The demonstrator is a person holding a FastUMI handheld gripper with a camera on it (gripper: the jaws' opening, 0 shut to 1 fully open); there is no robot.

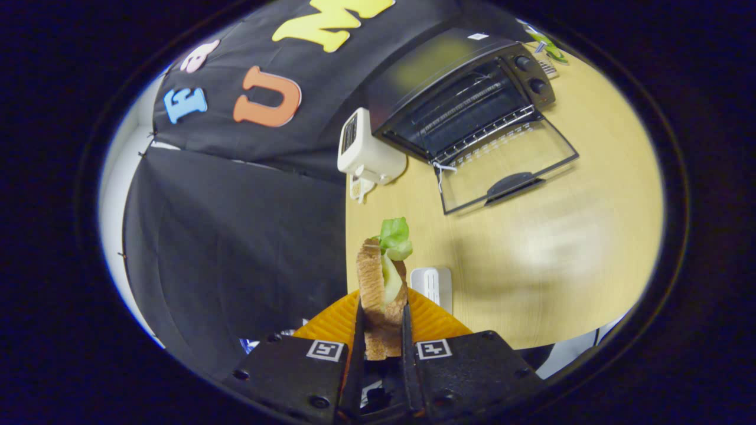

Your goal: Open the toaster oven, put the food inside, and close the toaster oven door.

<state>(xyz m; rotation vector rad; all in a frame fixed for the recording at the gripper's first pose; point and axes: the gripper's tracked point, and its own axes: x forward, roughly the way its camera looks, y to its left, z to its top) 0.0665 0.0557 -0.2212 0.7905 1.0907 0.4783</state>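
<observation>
A sandwich (381,289) of two brown bread slices with green lettuce sticking out stands on edge between my fingers, and my gripper (383,313) is shut on it. It hangs above an orange ribbed plate (434,321) just behind the fingers. Far ahead on the wooden table, the black toaster oven (460,88) has its glass door (508,168) folded down flat, with the wire rack showing inside.
A white pop-up toaster (366,150) stands left of the oven at the table's edge. A small white flat device (432,285) lies on the wooden table (561,248) next to the plate. Black cloth walls off the left side.
</observation>
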